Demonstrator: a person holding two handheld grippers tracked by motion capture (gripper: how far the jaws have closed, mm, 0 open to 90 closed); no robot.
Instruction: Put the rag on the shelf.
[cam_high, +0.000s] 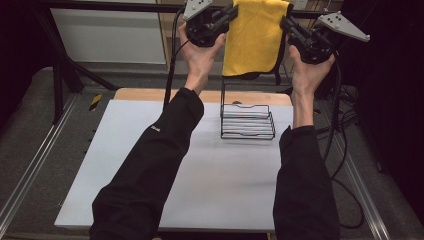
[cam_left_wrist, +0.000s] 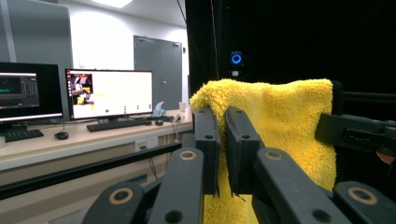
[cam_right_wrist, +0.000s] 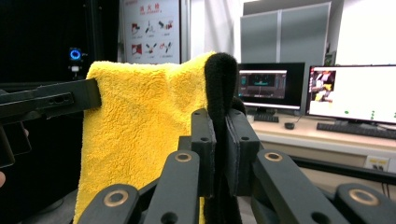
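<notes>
A fluffy yellow towel (cam_high: 255, 37) with a dark back hangs high above the far edge of the table. My left gripper (cam_high: 227, 17) is shut on its left top edge, and in the left gripper view the jaws pinch the yellow towel (cam_left_wrist: 280, 121) at my left gripper (cam_left_wrist: 223, 140). My right gripper (cam_high: 286, 24) is shut on the right top edge. In the right gripper view my right gripper (cam_right_wrist: 221, 140) clamps the towel's black edge (cam_right_wrist: 219, 79), and the yellow towel (cam_right_wrist: 140, 116) spreads to the left. Each gripper view shows the other gripper across the cloth.
A black wire rack (cam_high: 247, 122) with an upright post stands on the white table (cam_high: 150, 165) below the towel. Cables (cam_high: 345, 150) trail off the table's right side. Monitors (cam_left_wrist: 109, 93) and a desk (cam_right_wrist: 327, 135) lie beyond.
</notes>
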